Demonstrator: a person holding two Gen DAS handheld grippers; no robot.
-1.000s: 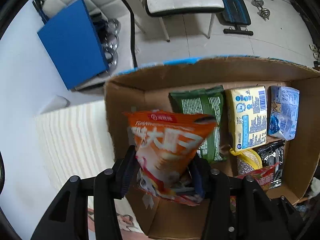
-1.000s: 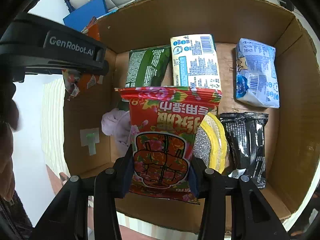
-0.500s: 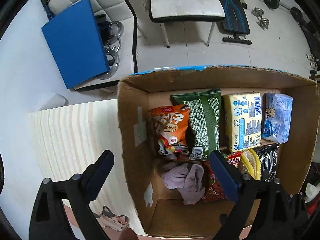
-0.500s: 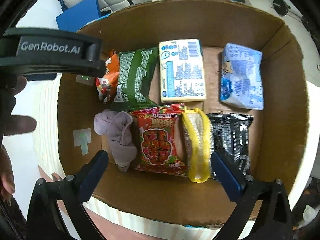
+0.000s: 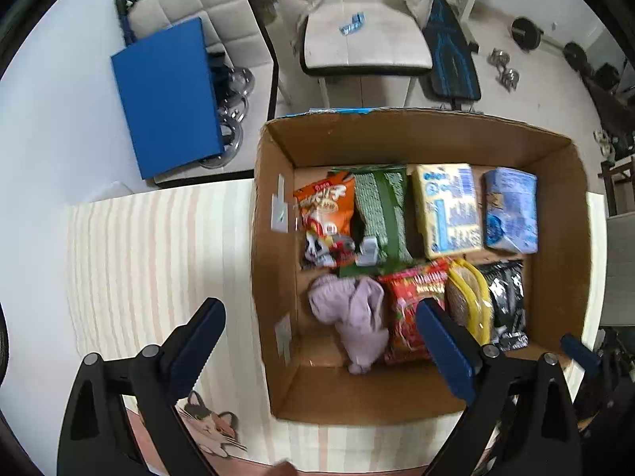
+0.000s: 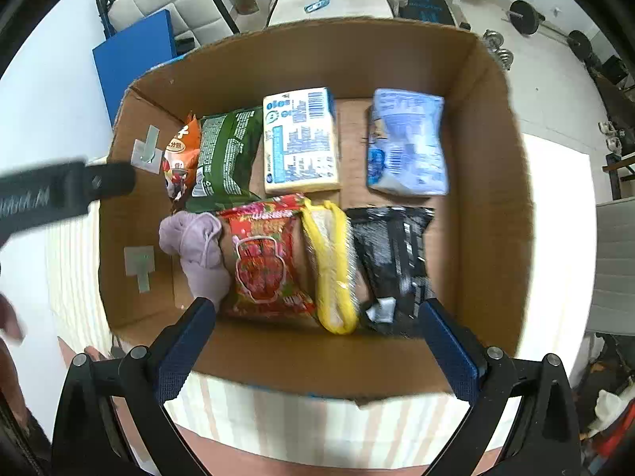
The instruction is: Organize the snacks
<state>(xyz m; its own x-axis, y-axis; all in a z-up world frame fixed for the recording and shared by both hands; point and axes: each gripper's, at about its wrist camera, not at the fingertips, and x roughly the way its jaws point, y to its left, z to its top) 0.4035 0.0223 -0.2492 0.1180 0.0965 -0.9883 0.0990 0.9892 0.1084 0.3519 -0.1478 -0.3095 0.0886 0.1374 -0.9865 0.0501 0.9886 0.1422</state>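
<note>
Brown cardboard box (image 5: 274, 277), open at the top, on a table (image 5: 158, 258) spread with a cream striped cloth. Inside, two rows of snacks.

Far row, left to right:
- orange snack bag (image 5: 325, 218), tucked against the left wall
- green packet (image 5: 383, 210), touching the orange one
- yellow packet (image 5: 446, 208)
- pale blue packet (image 5: 510, 210), a little apart

Near row, left to right:
- lilac cloth (image 5: 353, 313), crumpled
- red snack bag (image 5: 408, 309)
- yellow-rimmed pouch (image 5: 468, 301)
- black packet (image 5: 506, 301)

The near three snacks packed side by side and touching.

Left tongs (image 5: 317, 309) spread wide, pinching nothing, hovering over the box's near left corner. Right tongs (image 6: 313, 309) likewise spread wide and empty, above the near wall.

Probably a pause between placements, with most of the sorting seemingly done and no loose snack in sight on the table.

To do the step well:
- Lift both tongs straight clear of the cardboard walls, so as not to nudge the box.
- For any further snack, aim for the bare floor in the near left corner, beside the cloth.
- Grip a bag by its sealed edge, not its puffed middle, to avoid crushing the contents.
- Lower flat and label up.
- Watch the leaning orange bag, likely to tip if brushed.
</note>
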